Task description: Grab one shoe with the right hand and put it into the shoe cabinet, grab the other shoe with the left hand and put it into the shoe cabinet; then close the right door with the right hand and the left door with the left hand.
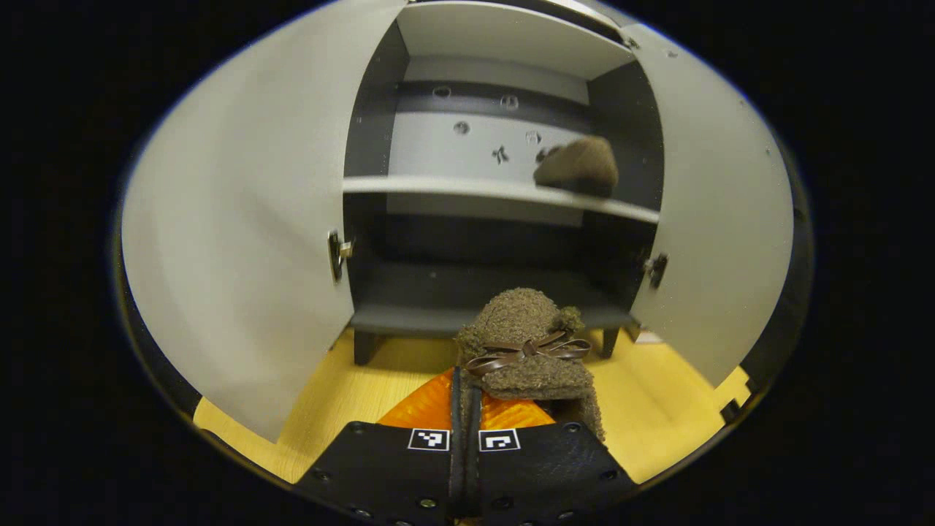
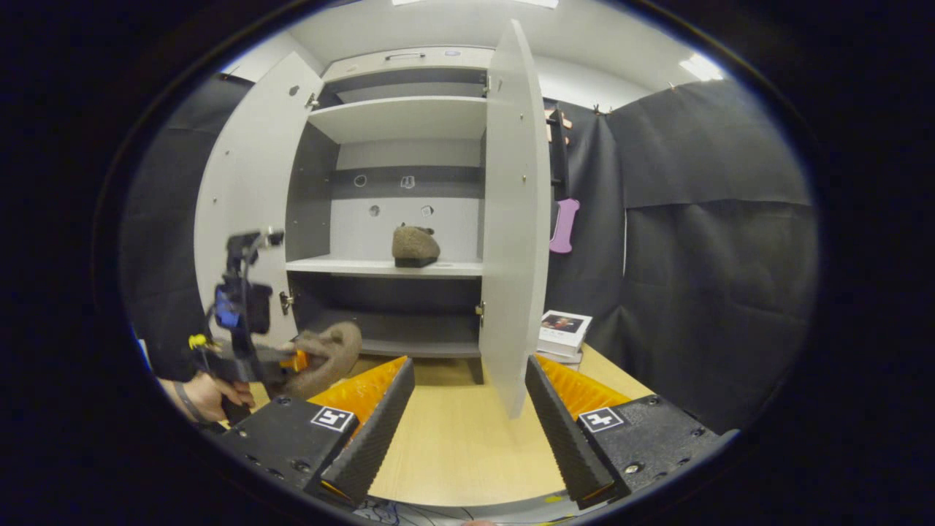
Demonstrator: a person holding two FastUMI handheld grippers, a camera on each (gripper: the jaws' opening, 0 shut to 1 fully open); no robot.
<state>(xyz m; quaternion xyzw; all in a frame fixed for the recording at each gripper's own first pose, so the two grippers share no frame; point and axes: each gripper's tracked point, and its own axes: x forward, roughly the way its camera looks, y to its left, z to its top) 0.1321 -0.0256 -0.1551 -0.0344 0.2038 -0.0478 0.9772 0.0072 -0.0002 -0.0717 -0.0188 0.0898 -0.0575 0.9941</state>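
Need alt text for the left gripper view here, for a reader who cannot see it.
The left tongs are shut on a fuzzy brown shoe with a bow, held in front of an open shoe cabinet standing on a wooden surface. Both cabinet doors, left and right, stand open, and the other brown shoe sits on the middle shelf, toward the right.

shoe cabinet [image 2: 409, 120]: pale grey doors and shelves, dark grey side walls and back band
held slipper [image 1: 527, 343]: fuzzy brown, with a glossy dark brown bow
shelved slipper [image 2: 415, 245]: fuzzy brown upper, dark sole
table [image 2: 453, 438]: light yellowish wood grain
booth curtain [image 2: 701, 241]: plain black
hanging tag [image 2: 563, 225]: lilac
books [image 2: 564, 332]: white covers, a dark picture on the top one
person's sleeve [image 2: 164, 351]: black
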